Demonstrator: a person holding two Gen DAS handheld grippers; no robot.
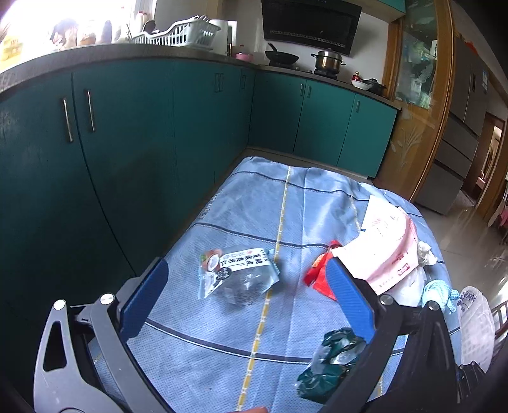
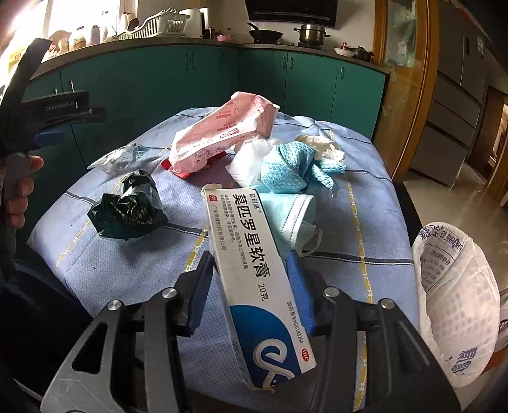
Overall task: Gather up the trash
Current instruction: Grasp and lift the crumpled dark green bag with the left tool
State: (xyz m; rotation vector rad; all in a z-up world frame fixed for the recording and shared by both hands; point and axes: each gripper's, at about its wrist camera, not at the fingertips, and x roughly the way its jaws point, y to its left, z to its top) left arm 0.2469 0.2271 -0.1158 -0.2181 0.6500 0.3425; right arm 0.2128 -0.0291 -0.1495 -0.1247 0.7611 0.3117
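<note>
Clamping the ointment box [image 2: 254, 279] lengthwise between its blue pads, the right gripper [image 2: 250, 286] holds it clear of the table [image 2: 374, 228], near the white trash bag [image 2: 457, 298], while the left gripper [image 1: 247, 286] hovers wide open above the clear wrapper [image 1: 238, 273].

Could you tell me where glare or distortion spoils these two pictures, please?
Left wrist view: the window at upper left is blown out white, and the counter edge bows from fisheye. Right wrist view: the same window glares, and the ointment box in the right tongs looms oversized but sharp.
</note>
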